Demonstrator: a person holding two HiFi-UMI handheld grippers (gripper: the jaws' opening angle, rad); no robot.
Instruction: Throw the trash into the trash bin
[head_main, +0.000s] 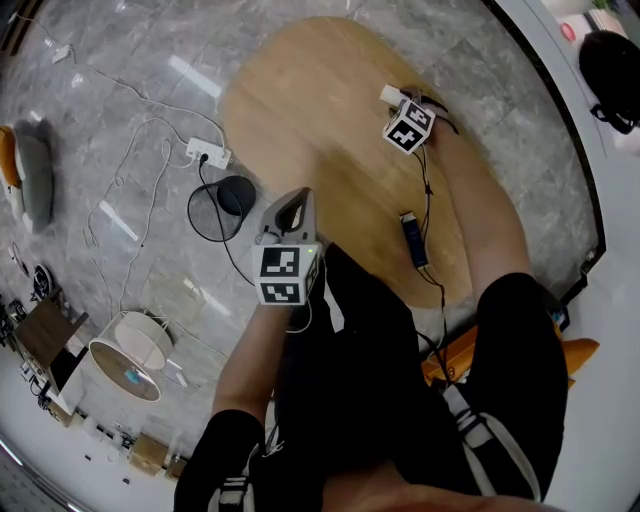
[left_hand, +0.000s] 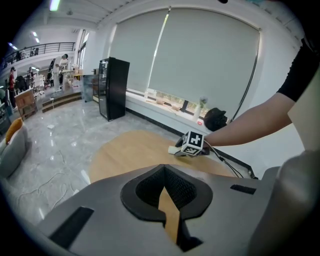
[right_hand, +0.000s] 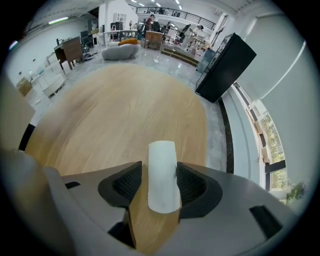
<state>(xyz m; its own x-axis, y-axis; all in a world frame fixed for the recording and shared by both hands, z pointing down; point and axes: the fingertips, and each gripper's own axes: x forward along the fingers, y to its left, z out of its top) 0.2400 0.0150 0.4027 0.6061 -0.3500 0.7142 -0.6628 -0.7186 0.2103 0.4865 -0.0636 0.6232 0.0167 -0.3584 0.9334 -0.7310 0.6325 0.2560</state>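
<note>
An oval light-wood table (head_main: 330, 120) is standing on a grey marble floor (head_main: 100, 90). A white power strip (head_main: 207, 153) is lying near the table's edge.

Your trash (right_hand: 163, 176), a short white roll, is seemingly resting on the wooden table (right_hand: 115, 115) between your right tongs (right_hand: 159, 166). The black mesh trash bin (head_main: 205, 216) is standing on the floor (head_main: 120, 120) nearby.

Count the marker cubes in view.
2. One marker cube rides the left gripper at the table's near edge; the other marker cube rides the right gripper farther across. None seem hidden.
</note>
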